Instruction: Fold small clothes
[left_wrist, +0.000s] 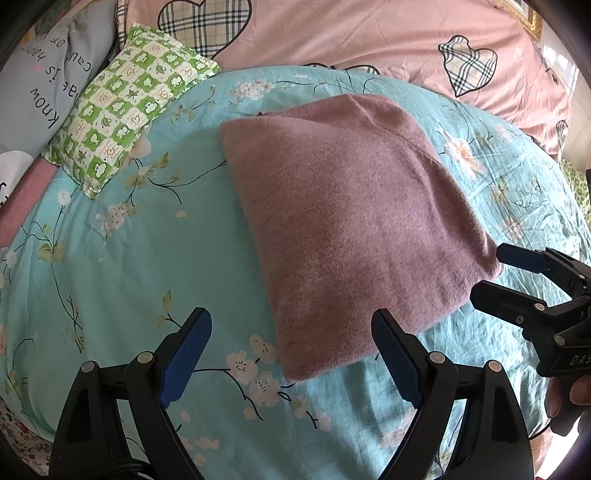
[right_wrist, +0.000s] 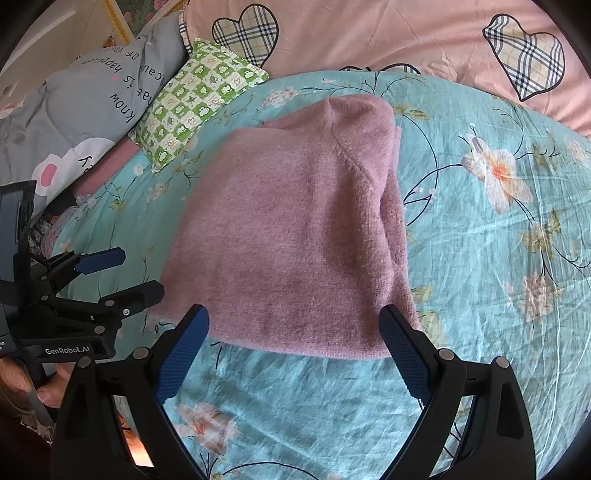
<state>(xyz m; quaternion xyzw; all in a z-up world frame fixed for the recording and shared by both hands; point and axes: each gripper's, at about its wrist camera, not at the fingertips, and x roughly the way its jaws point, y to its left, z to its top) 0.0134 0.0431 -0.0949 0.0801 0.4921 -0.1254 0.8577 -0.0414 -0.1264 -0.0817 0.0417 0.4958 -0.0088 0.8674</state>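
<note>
A mauve knitted sweater (left_wrist: 347, 221) lies folded into a rough rectangle on the turquoise floral bedsheet (left_wrist: 110, 258). It also shows in the right wrist view (right_wrist: 295, 236). My left gripper (left_wrist: 291, 354) is open and empty, hovering just short of the sweater's near left corner. My right gripper (right_wrist: 295, 350) is open and empty, its fingers straddling the sweater's near edge from above. Each gripper shows in the other's view: the right one (left_wrist: 491, 273) at the sweater's right corner, the left one (right_wrist: 140, 273) by its left corner.
A green checked small pillow (left_wrist: 122, 110) lies at the back left beside a grey quilt with lettering (left_wrist: 40, 85). A pink duvet with plaid hearts (left_wrist: 369, 40) runs along the back. The sheet reaches around the sweater on all sides.
</note>
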